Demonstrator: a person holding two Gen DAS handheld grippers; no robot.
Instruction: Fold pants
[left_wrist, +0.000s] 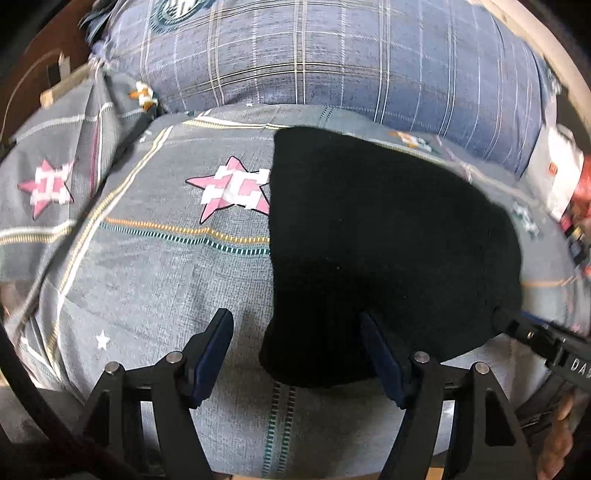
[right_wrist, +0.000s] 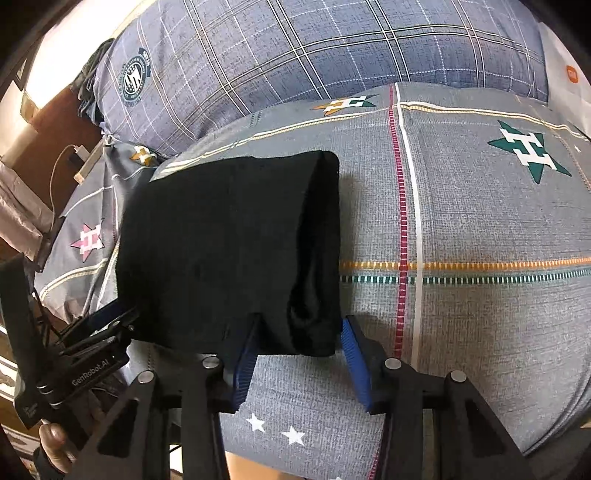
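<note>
Your left gripper (left_wrist: 295, 328) has its fingers spread wide: one blue pad (left_wrist: 212, 354) stands over bare sheet, the other at the near edge of the black pants (left_wrist: 388, 240), pinching nothing. Your right gripper (right_wrist: 301, 332) straddles the pants' (right_wrist: 229, 251) near right corner, fingers (right_wrist: 354, 362) at a middling gap; whether they press the cloth you cannot tell. The pants lie folded into a compact block on the grey star-patterned bed (right_wrist: 480, 221), with a blue plaid pillow (right_wrist: 314, 48) beyond.
</note>
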